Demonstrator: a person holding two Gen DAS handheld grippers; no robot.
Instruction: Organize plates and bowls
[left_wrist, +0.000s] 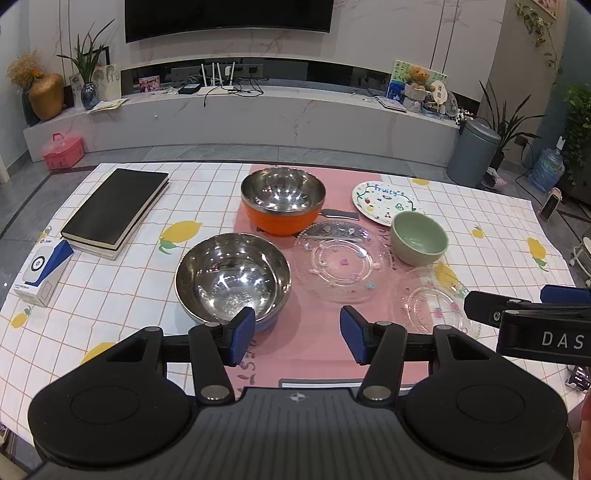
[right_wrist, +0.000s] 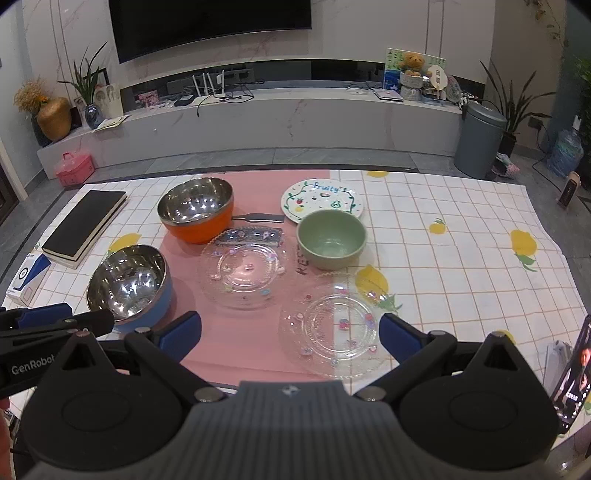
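Left gripper: jaws parted wide, blue pads empty, held above the near edge of the tabletop, which carries a white grid cloth with lemon prints and a pink mat down its middle. Right gripper: jaws spread wider, nothing between them, also above the near edge.

Stainless-steel bowl with a blue outer shell: near the left gripper's left pad, at the mat's left border. Stainless-steel bowl with an orange outer shell: toward the far edge, on the mat. Large clear glass plate with small coloured decorations: between the blue-shelled bowl and the pale green ceramic bowl, on the mat. Second clear glass plate with the same decorations: nearest the near edge, straddling the mat's right border, directly ahead of the right gripper. White round plate lettered "Fruity" with fruit drawings: toward the far edge, just behind the green bowl.

Black hardcover book: far left corner. White and blue carton: at the left edge.
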